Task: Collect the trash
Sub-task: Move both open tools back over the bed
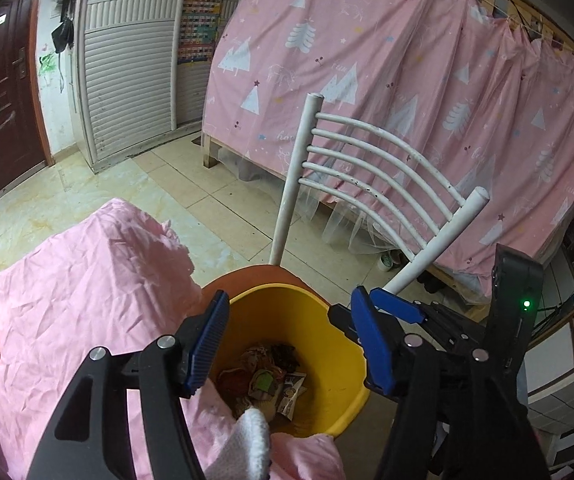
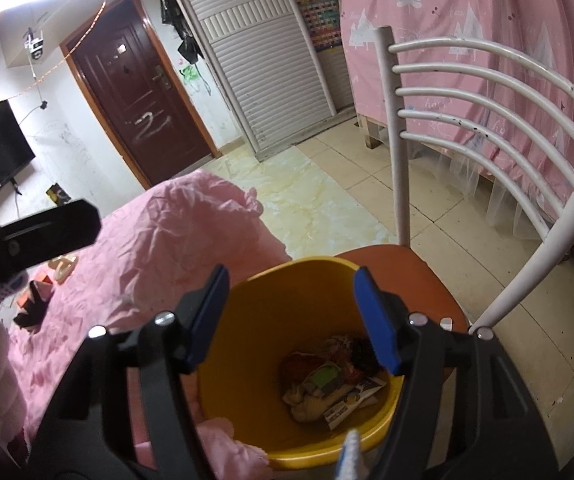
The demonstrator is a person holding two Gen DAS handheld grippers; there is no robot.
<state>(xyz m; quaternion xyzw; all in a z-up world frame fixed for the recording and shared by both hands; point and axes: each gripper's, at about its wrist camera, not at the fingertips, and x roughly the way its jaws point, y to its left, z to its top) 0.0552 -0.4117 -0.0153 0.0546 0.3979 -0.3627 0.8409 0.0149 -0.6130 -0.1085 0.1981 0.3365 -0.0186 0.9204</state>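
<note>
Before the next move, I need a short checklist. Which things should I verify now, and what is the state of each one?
1. Left gripper empty, jaws apart: ok.
2. Right gripper empty, jaws apart: ok.
3. Yellow bin upright on the orange chair seat: ok.
4. Wrappers lie at the bin's bottom, room left: ok.
5. More items remain on the pink cloth: ok.
6. White piece at the bin's near rim fully inside: cannot tell.
</note>
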